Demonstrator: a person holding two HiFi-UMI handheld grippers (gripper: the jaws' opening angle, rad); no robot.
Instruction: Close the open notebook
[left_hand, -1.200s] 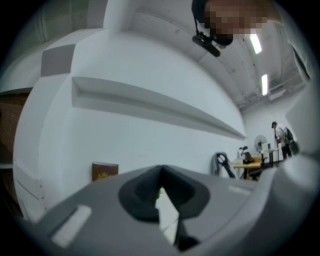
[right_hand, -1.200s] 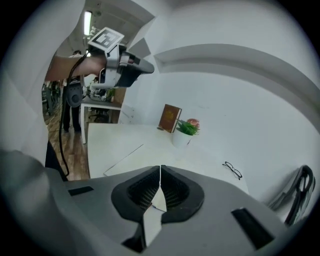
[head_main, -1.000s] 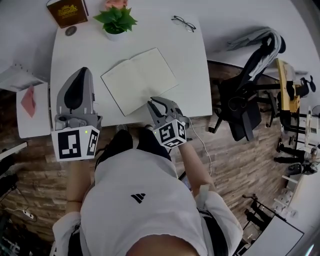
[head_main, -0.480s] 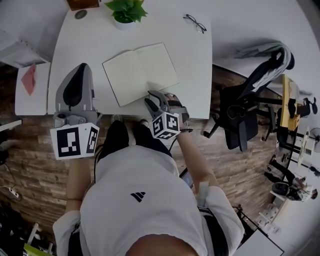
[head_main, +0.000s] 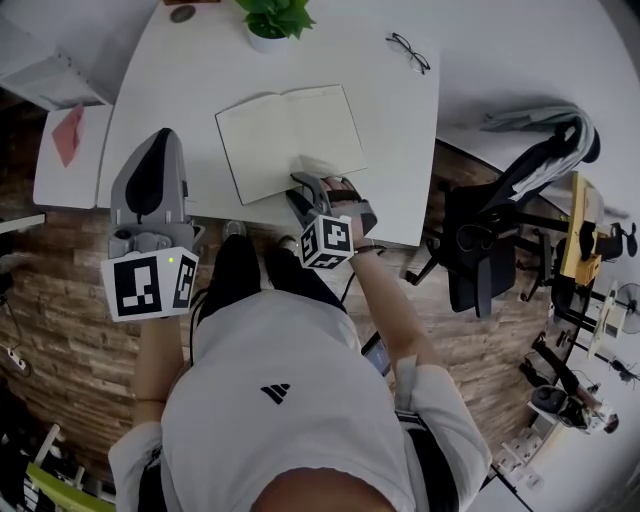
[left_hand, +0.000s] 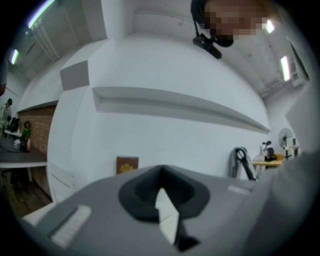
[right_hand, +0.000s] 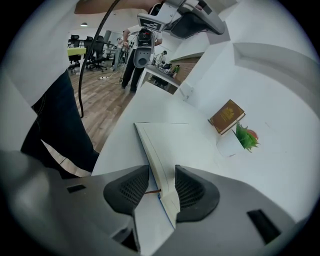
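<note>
Notebook (head_main: 288, 140) lies open and flat on the desk (head_main: 180, 90), close to its near edge. We judge it light, with fairly stiff covers and thin pages prone to creasing, so it is best taken by the right cover's outer edge. Right claw (head_main: 305, 192) sits at the desk's near edge, jaws opening, with that edge between them, unpressed. Left claw (head_main: 160, 140), clenched and empty, hovers off the desk's near-left corner.

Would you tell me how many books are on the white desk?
2: the open notebook near the front edge, and a closed brown book at the back beside the potted plant. Others may be hidden.
</note>
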